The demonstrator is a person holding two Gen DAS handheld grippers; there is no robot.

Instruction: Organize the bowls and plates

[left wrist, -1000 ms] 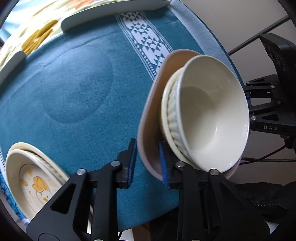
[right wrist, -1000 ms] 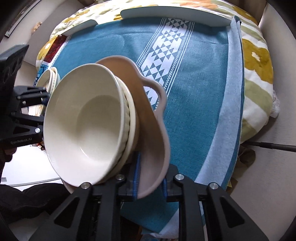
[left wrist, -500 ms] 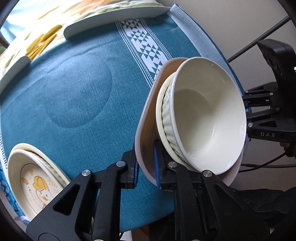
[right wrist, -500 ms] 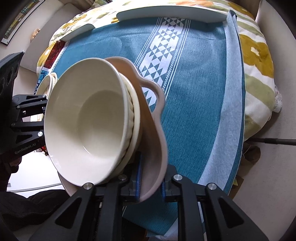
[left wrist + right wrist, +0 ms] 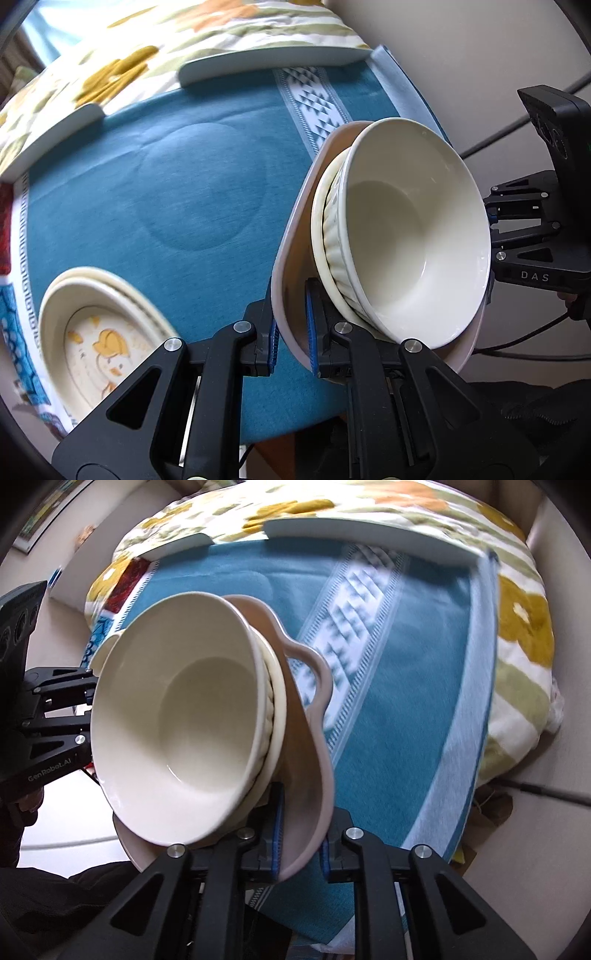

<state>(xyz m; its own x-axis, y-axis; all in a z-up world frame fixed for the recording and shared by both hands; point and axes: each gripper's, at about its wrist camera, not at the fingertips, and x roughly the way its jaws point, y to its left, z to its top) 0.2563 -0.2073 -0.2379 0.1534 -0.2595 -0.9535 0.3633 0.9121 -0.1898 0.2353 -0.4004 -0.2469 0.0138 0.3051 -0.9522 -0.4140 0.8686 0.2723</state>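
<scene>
- Mid-carry of a stack: pink plate (image 5: 291, 254) with a handle cut-out, ribbed cream bowl (image 5: 334, 236) nested on it, smooth white bowl (image 5: 413, 236) on top, all tipped steeply in the right half of the left wrist view and the left half of the right wrist view.
- Left gripper (image 5: 291, 338), at lower centre of its frame: jaws pinching the near rim of the pink plate between blue pads.
- Right gripper (image 5: 301, 843), at lower centre of its frame: jaws likewise pinching the opposite rim of the same plate.
- Stack off the blue cloth (image 5: 147, 192), judging by the tilt and the gap beneath; exact clearance not clear.
- Second stack of cream dishes (image 5: 99, 332) with a yellow print, resting on the cloth at lower left of the left wrist view, well apart from the carried stack.
- White tray edges (image 5: 273, 61) along the top of both frames.
- Likely step: transporting the lifted stack toward a resting place.
- Next move calls for both grippers travelling together, levelling the plate so neither bowl slides off, then lowering onto the cloth or beside the printed dishes before releasing.
</scene>
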